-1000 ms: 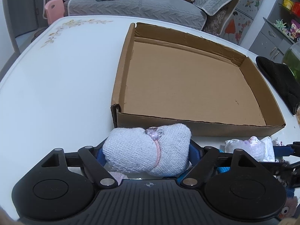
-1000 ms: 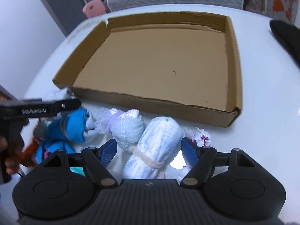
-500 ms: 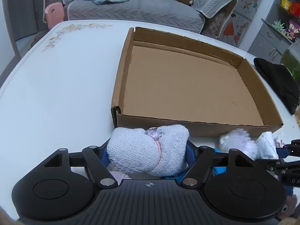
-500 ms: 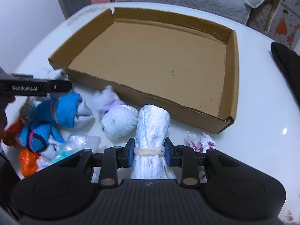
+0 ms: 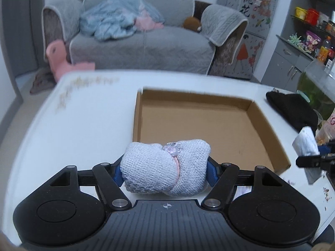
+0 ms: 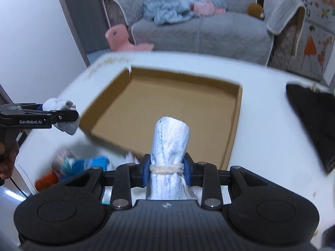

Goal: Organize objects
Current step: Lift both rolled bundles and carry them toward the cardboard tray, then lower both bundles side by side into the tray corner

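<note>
My left gripper (image 5: 165, 168) is shut on a pale lilac knitted roll (image 5: 165, 166) with a pink band and a small flower, held above the near edge of the shallow cardboard box (image 5: 270, 133). My right gripper (image 6: 167, 168) is shut on a white-and-blue cloth roll (image 6: 169, 146) tied with a cream band, held upright above the near wall of the box (image 6: 235, 125). The left gripper and its roll (image 6: 60, 115) show at the left of the right wrist view. The right gripper's roll (image 5: 306, 143) shows at the right edge of the left wrist view.
Several more rolled bundles, blue and orange (image 6: 83, 165), lie blurred on the white table (image 5: 83, 125) in front of the box. A black cloth (image 6: 309, 115) lies to the right of the box. A grey sofa (image 5: 146, 41) stands behind the table.
The right gripper closed on the white-and-blue roll and lifted it off the table. Both grippers have risen with their rolls, and the box now looks lower and farther.
</note>
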